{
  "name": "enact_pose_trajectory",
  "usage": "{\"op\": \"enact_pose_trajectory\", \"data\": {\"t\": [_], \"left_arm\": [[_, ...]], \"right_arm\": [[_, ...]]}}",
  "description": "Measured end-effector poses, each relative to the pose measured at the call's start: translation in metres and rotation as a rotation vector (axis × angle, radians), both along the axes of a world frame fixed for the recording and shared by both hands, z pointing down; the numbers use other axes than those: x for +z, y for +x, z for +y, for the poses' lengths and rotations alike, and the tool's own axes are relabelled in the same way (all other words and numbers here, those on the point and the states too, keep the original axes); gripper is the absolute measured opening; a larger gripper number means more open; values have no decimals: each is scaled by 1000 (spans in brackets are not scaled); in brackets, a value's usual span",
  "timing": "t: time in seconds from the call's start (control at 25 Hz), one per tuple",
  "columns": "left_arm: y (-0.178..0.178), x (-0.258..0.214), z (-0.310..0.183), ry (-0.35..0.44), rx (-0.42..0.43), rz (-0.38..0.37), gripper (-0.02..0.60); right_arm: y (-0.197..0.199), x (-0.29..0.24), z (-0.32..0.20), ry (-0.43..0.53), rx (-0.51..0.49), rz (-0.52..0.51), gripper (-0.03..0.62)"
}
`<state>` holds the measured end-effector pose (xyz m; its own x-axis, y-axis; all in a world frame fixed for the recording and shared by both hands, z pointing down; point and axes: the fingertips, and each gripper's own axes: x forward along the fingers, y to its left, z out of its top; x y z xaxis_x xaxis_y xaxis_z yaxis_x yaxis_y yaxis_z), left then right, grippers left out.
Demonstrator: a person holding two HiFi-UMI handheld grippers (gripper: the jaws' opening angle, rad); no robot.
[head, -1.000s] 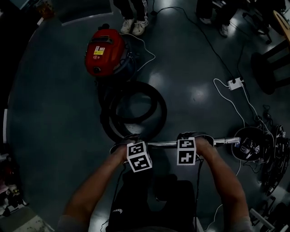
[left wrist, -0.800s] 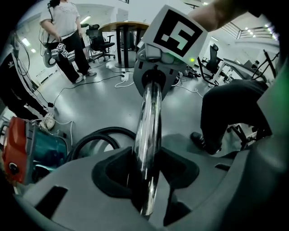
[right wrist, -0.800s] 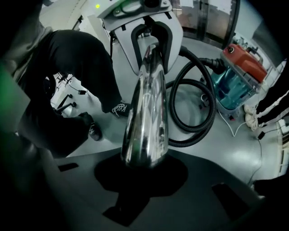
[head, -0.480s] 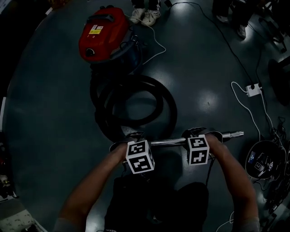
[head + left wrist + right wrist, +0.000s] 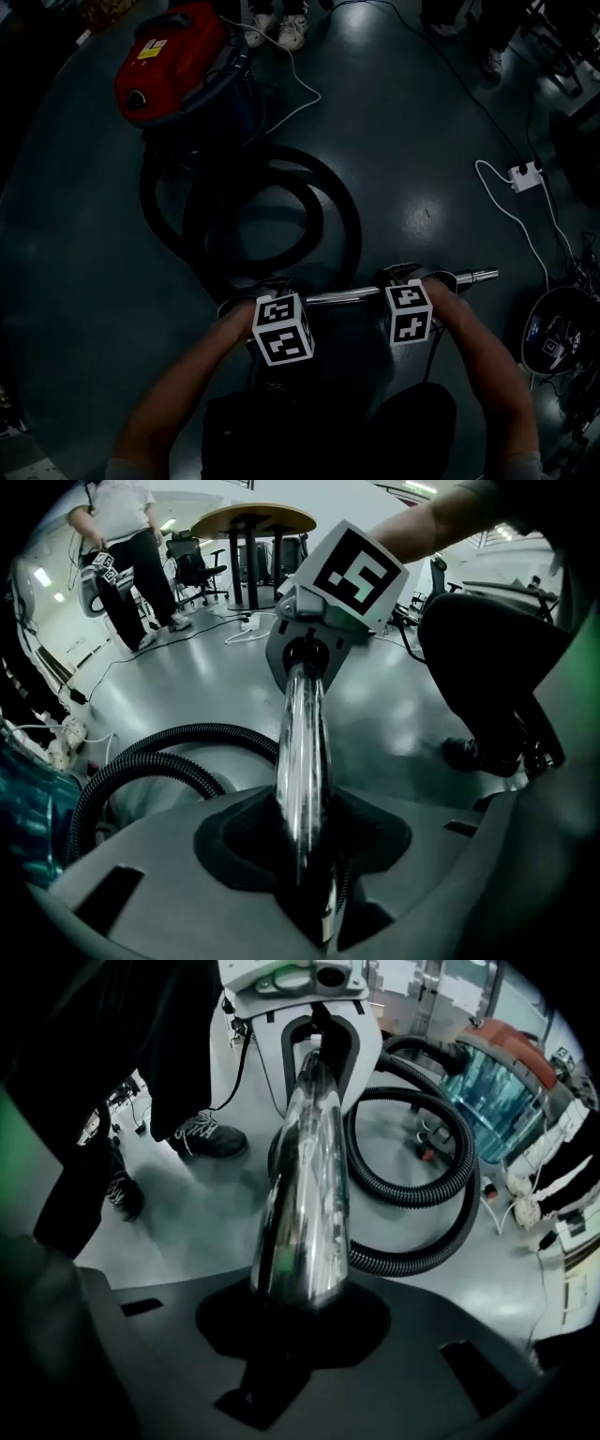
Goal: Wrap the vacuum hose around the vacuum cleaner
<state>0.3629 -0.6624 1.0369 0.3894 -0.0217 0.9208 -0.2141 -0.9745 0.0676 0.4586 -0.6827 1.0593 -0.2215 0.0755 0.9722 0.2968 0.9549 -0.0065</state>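
Beside one vacuum (image 5: 173, 66), left tool (image 5: 261, 287), jaws just closing, and right tool (image 5: 403, 275) grip one tube (image 5: 347, 297).

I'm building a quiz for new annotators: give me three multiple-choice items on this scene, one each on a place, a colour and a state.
1. The hose lies: A) looped on the floor beside the vacuum cleaner; B) on a table; C) on a chair.
2. The vacuum cleaner's top is: A) yellow; B) red; C) white.
3. The right hand-held gripper is: A) open; B) shut on the metal tube; C) shut on a cable.
A: loops rest on the floor; B: red lid; B: jaws clamp the tube.
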Motion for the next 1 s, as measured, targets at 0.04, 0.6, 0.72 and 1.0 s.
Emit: {"op": "enact_pose_trajectory", "data": {"t": [0.04, 0.6, 0.72, 1.0], "left_arm": [[1, 10, 0, 10, 15, -20, 172], [16, 98, -13, 59, 178, -128, 144], [20, 109, -15, 87, 200, -128, 143], [24, 120, -17, 75, 245, -135, 141]], "right_arm": [[2, 8, 1, -3, 13, -2, 81], [27, 86, 6, -39, 213, 25, 81], [32, 96, 8, -82, 286, 50, 81], [35, 111, 10, -101, 353, 31, 83]]}}
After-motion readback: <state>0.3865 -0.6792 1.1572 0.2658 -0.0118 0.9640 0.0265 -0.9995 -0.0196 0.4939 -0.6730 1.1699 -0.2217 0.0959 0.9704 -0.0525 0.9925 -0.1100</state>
